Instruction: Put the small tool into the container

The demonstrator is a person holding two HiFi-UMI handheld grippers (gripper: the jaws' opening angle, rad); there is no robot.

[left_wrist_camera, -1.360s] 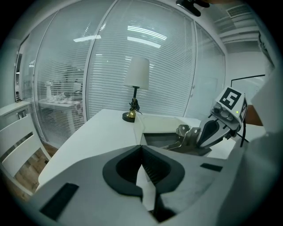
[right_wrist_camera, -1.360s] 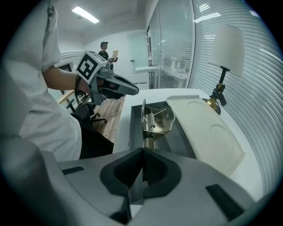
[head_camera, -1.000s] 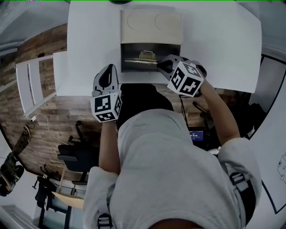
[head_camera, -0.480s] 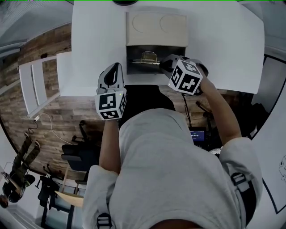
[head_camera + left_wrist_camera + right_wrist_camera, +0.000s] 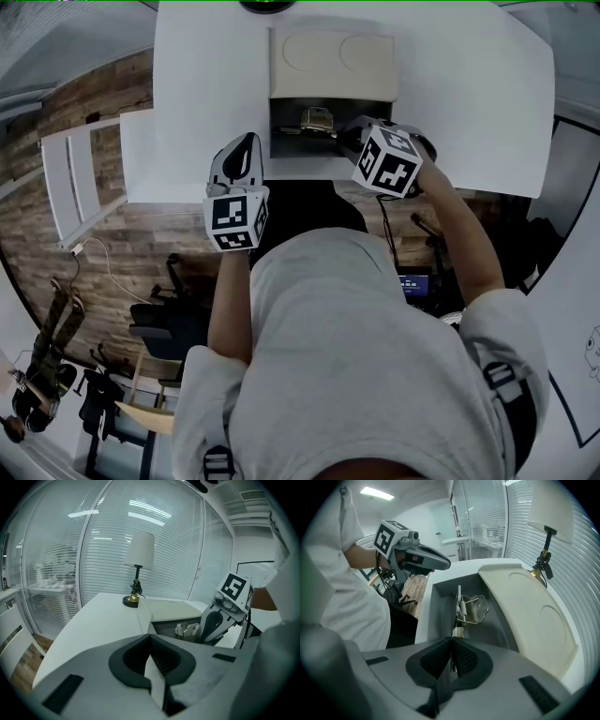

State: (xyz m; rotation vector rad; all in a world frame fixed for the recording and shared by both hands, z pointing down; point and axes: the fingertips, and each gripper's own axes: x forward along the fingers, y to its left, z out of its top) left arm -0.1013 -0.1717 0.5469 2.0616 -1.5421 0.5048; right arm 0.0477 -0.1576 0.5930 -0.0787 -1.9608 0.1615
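A small metal tool [image 5: 461,609], a thin rod with a spring and a brass-coloured clip at its far end, hangs inside the open grey container [image 5: 438,603]. My right gripper [image 5: 452,639] is shut on the rod's near end, just over the container's front edge. In the head view the tool [image 5: 317,119] shows in the dark box [image 5: 281,141], with the right gripper [image 5: 352,139] at its right front corner. My left gripper [image 5: 239,161] hovers shut and empty beside the box's left front corner. In the left gripper view its jaws [image 5: 150,637] are pressed together.
The container's cream lid [image 5: 333,64] lies flipped open behind it on the white table [image 5: 469,103]. A lamp [image 5: 139,555] stands at the table's far edge. The table's front edge runs just under both grippers, with wooden floor and a chair below.
The right gripper has swung the tool, so its rod no longer stretches left across the box and the clip sits deeper inside. The left gripper has barely moved.
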